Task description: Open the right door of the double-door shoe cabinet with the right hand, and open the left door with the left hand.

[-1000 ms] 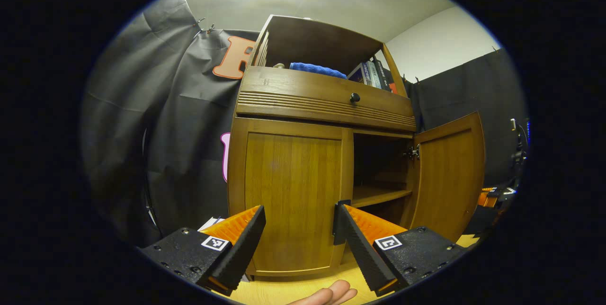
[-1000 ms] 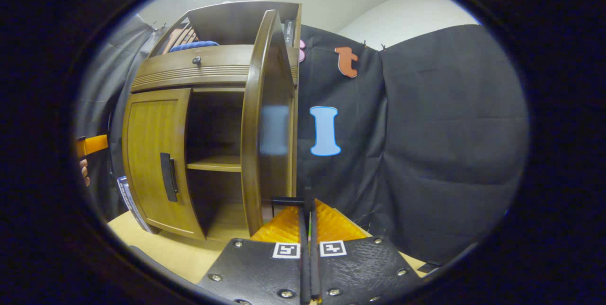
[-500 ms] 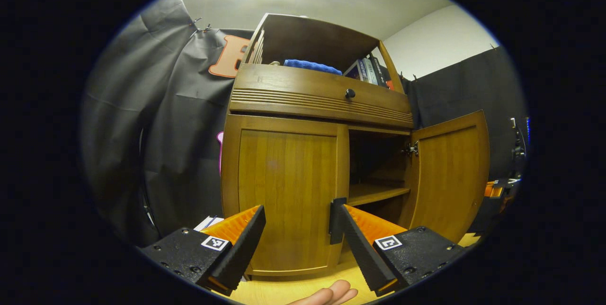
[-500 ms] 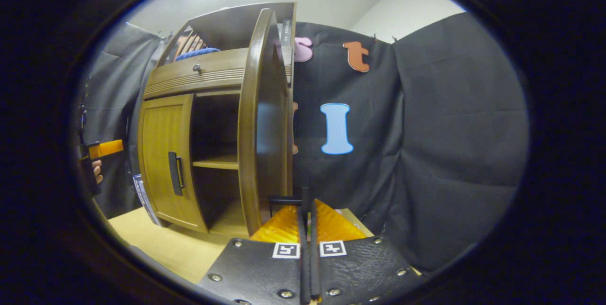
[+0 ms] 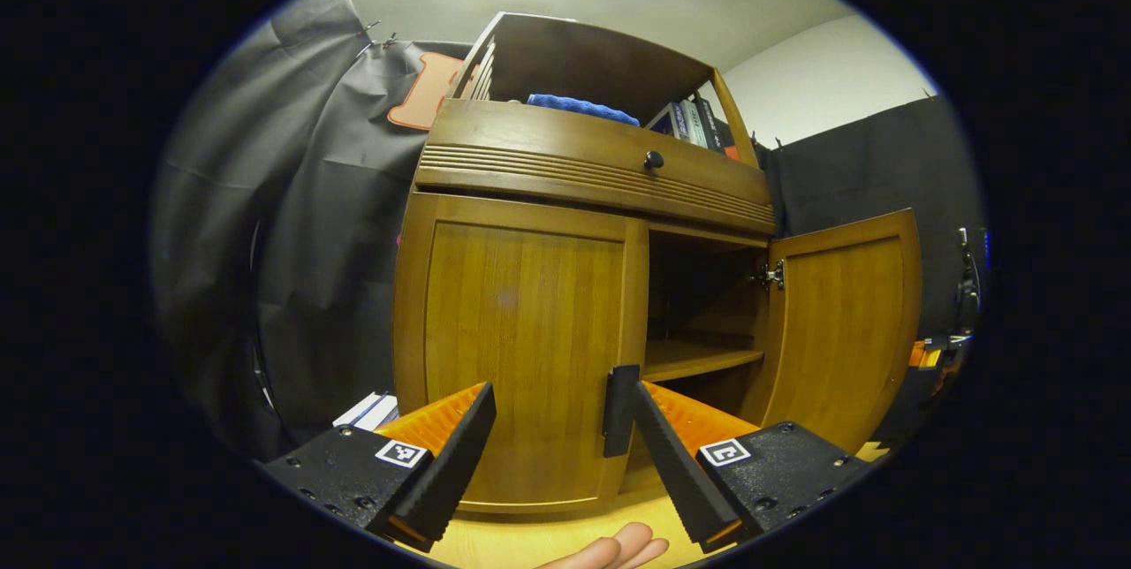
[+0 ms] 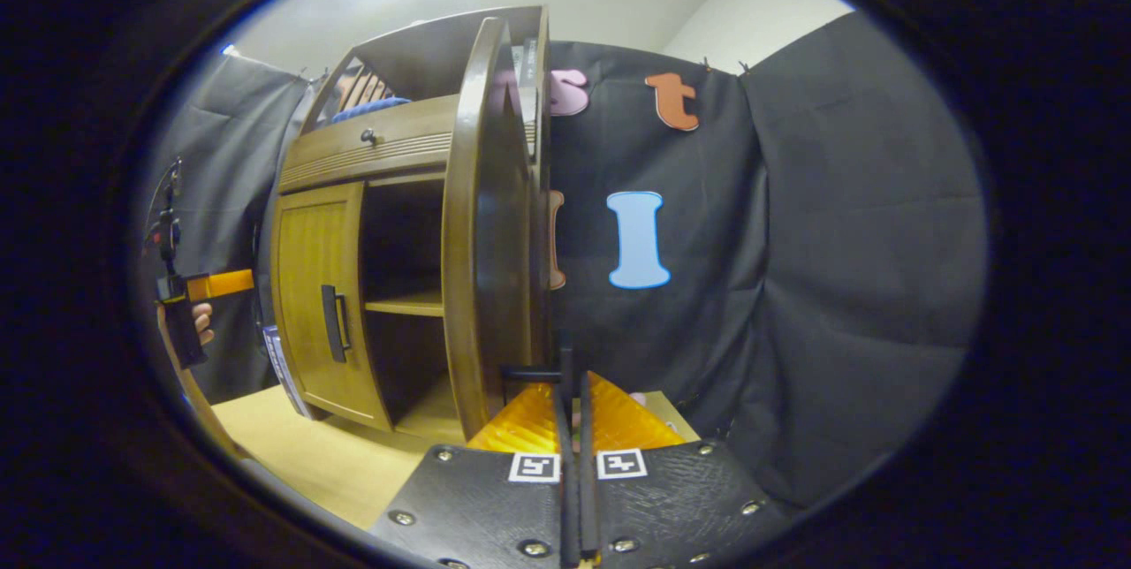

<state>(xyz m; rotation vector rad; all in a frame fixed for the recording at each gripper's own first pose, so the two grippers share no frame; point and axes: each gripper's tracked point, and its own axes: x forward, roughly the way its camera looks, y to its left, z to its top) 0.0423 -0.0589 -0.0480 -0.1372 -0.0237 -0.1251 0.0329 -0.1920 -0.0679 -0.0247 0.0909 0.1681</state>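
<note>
The wooden shoe cabinet [image 5: 583, 171] stands close in front in the left gripper view. Its left door [image 5: 521, 339] is closed, with a dark vertical handle [image 5: 618, 410] at its right edge. My left gripper [image 5: 561, 401] is open before this door, and the handle sits just beside its right fingertip. The right door [image 5: 839, 322] stands swung out. In the right gripper view the right door [image 6: 482, 224] shows edge-on, and my right gripper [image 6: 573, 388] is shut on its dark handle [image 6: 528, 372]. There the left gripper [image 6: 208, 286] shows at far left, short of the left door [image 6: 318, 295].
A drawer with a round knob [image 5: 653, 160] sits above the doors. A blue cloth [image 5: 579, 106] and books [image 5: 694, 123] lie on the top shelf. An inner shelf [image 5: 698, 359] shows through the open side. Flat papers [image 5: 367, 410] lie left of the cabinet on the pale wooden floor [image 6: 327, 454].
My left gripper has moved nearer the left door, and the handle now lies closer to its right fingertip. The right door has swung slightly wider with my right gripper holding on.
</note>
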